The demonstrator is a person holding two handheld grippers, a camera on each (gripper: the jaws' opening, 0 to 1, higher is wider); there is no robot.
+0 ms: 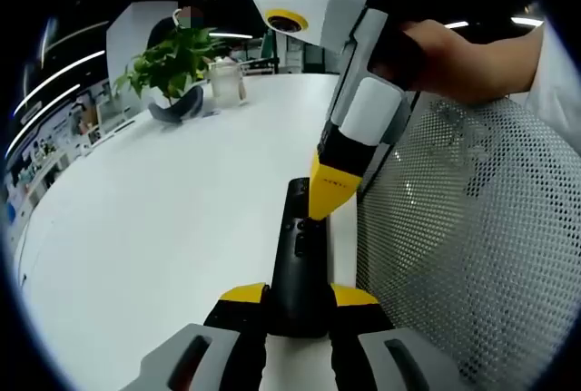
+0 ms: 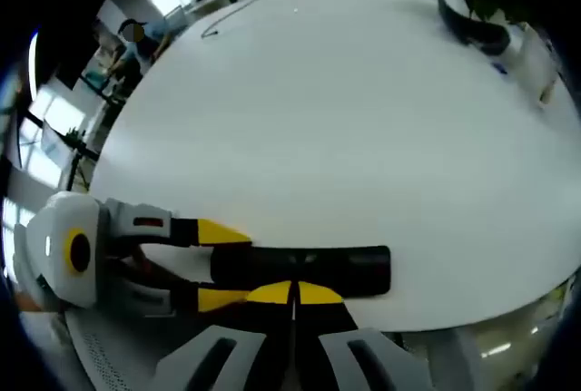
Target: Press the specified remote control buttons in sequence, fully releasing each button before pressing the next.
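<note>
Left gripper (image 1: 298, 305) pinches the near end of the black remote control (image 1: 300, 259) between its two yellow-tipped jaws, one on each long side, holding it flat on the white table (image 1: 163, 228) close to the table's edge. In the right gripper view the same tool (image 2: 222, 264) comes in from the left, its jaws clasping one end of the remote (image 2: 309, 268), which lies lengthwise across the picture.

Right gripper (image 2: 292, 293) has its yellow tips pressed together, with only a thin seam between them, and they sit at the remote's side, about midway along it. In the left gripper view it (image 1: 325, 202) reaches down from above, its closed yellow tip touching the top face of the remote near the buttons; which button it meets cannot be told. A person's hand (image 1: 436, 55) grips its handle.

Just beside the remote, off the table's edge, stands a chair with a grey mesh back (image 1: 472, 246). Far across the table are a potted green plant (image 1: 172, 64) with a dark curved object (image 1: 177, 105) at its base, and near them a clear container (image 1: 227, 83).
</note>
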